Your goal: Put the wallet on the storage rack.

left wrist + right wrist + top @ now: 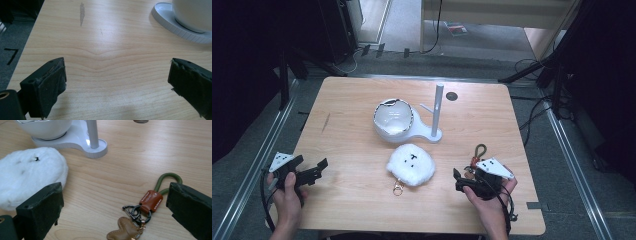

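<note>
A white fluffy keychain pouch (411, 164) (27, 173) with a small gold clasp (398, 189) lies at the table's middle front. A keyring (475, 157) (146, 203) with a green cord loop, an orange leather tab and a brown leather charm lies at the front right. Behind them stands a white holder (404, 121) (75, 138) with a bowl and an upright post. My right gripper (460, 181) (115, 212) is open just in front of the keyring, holding nothing. At the front left my left gripper (314, 169) (117, 85) is open over bare wood.
The wooden table (352, 100) has a dark round grommet (452, 96) near its back edge and a grey scuff (81, 12) at the left. Metal rails and cables run along the floor on both sides.
</note>
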Demonstrator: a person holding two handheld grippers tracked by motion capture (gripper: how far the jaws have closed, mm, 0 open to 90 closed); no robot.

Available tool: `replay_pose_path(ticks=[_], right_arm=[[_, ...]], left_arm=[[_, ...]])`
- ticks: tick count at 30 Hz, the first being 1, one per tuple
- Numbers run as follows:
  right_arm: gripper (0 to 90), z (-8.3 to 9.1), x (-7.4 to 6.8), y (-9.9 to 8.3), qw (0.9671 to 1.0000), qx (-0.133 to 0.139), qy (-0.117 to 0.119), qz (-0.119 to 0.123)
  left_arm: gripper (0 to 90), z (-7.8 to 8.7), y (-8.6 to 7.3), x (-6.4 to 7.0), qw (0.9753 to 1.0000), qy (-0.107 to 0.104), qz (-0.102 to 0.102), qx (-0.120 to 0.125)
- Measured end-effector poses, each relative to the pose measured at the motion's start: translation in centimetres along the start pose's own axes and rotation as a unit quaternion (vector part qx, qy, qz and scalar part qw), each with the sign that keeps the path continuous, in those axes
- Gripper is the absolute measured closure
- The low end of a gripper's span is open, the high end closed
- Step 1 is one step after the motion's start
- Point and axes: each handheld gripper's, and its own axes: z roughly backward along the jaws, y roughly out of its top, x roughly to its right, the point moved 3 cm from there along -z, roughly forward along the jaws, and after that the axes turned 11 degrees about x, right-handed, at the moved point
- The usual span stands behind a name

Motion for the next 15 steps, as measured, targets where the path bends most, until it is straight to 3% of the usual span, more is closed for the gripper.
replay_pose_path(ticks=[15], right_arm=[[1.5,-0.9,-2.5,0.5,0.9995,-0.01,0.028,0.014]], left_arm=[[2.5,0.0,0.0,0.0,1.0,0.001,-0.001,-0.001]])
